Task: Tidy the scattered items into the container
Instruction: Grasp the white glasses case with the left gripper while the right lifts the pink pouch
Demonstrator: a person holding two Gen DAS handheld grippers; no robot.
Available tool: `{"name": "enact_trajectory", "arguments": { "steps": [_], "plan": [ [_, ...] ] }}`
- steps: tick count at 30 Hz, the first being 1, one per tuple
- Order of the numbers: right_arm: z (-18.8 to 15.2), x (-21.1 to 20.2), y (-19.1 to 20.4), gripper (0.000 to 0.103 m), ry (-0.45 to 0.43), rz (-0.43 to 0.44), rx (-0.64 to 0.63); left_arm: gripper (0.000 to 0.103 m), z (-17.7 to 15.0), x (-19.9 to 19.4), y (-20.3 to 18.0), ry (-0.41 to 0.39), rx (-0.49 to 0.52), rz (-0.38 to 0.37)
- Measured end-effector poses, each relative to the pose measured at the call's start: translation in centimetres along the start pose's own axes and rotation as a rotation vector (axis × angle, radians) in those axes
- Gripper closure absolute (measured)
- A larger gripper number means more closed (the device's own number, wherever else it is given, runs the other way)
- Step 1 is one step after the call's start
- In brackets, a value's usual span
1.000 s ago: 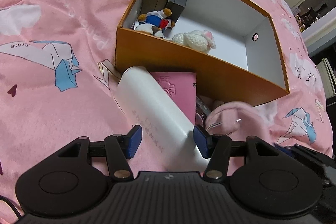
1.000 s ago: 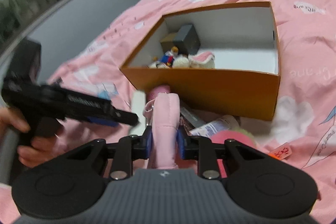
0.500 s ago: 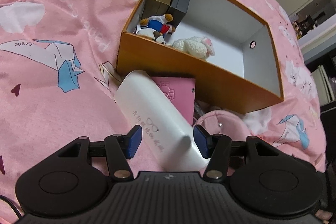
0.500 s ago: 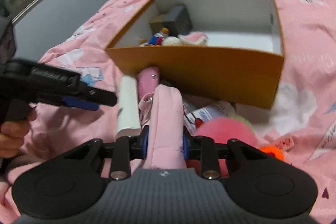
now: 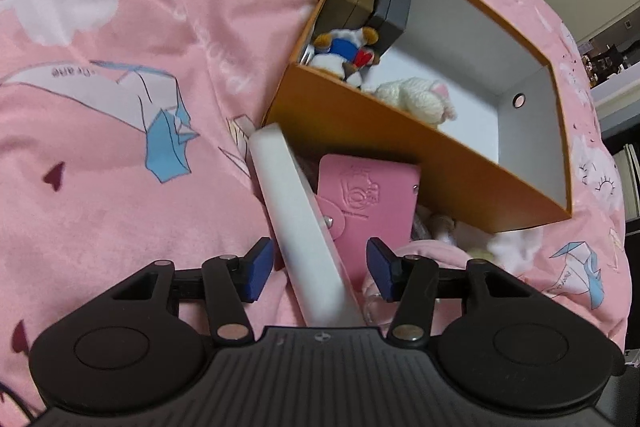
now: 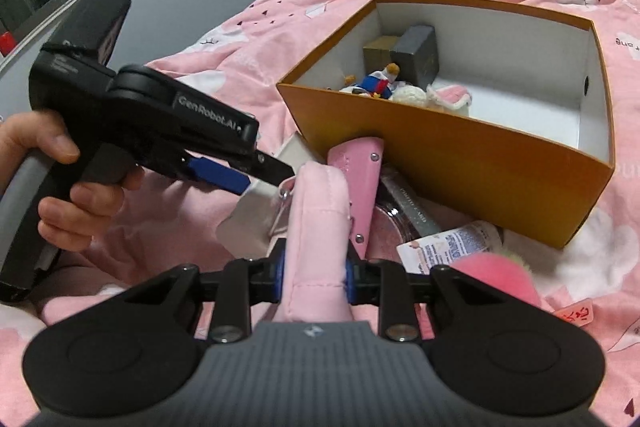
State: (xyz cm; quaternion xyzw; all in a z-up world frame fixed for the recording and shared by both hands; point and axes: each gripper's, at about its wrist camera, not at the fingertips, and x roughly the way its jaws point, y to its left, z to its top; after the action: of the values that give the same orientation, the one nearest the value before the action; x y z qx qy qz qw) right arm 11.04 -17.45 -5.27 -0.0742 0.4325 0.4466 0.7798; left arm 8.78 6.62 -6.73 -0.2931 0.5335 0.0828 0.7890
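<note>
My left tongs (image 5: 318, 267) are closing around the long white plastic case (image 5: 298, 223), not yet pressing it. My right tongs (image 6: 314, 273) pinch a padded pink fabric pouch (image 6: 318, 227). Both items are just before the orange cardboard box (image 6: 460, 163) on the bed.

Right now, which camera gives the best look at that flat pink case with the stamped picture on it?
The left wrist view. There the pink case faces the camera, showing its embossed emblem and snap tab, beside the white tube and in front of the box. The right wrist view catches only its narrow edge, partly hidden behind the pink pouch.
</note>
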Motion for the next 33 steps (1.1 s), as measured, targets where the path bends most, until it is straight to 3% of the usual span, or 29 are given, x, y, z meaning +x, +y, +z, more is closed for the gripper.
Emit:
{"name": "enact_trajectory", "arguments": {
  "steps": [5, 16, 20, 22, 26, 33],
  "plan": [
    [-0.1, 0.2, -0.1, 0.073, 0.010, -0.010, 0.004, 0.061, 0.0, 1.2, 0.1, 0.013, -0.009, 0.009],
    [0.4, 0.4, -1.1, 0.061, 0.048, -0.006, 0.026, 0.061, 0.4, 3.0, 0.5, 0.034, -0.031, 0.012],
    [0.9, 0.0, -2.2, 0.061, 0.045, 0.007, 0.076, 0.061, 0.0, 2.7, 0.5, 0.016, -0.005, 0.008],
    [1.0, -0.1, -2.4, 0.067, 0.047, 0.014, 0.080, 0.062, -0.2, 2.4, 0.4, 0.002, 0.006, 0.006],
    [0.9, -0.5, -2.1, 0.070, 0.039, 0.008, 0.059, 0.063, -0.9, 1.0, -0.2, -0.034, 0.053, 0.002],
    [1.6, -3.5, -2.2, 0.071, -0.049, -0.026, 0.054, 0.067, -1.9, -2.2, -0.7, -0.078, 0.103, -0.044]
  ]
}}
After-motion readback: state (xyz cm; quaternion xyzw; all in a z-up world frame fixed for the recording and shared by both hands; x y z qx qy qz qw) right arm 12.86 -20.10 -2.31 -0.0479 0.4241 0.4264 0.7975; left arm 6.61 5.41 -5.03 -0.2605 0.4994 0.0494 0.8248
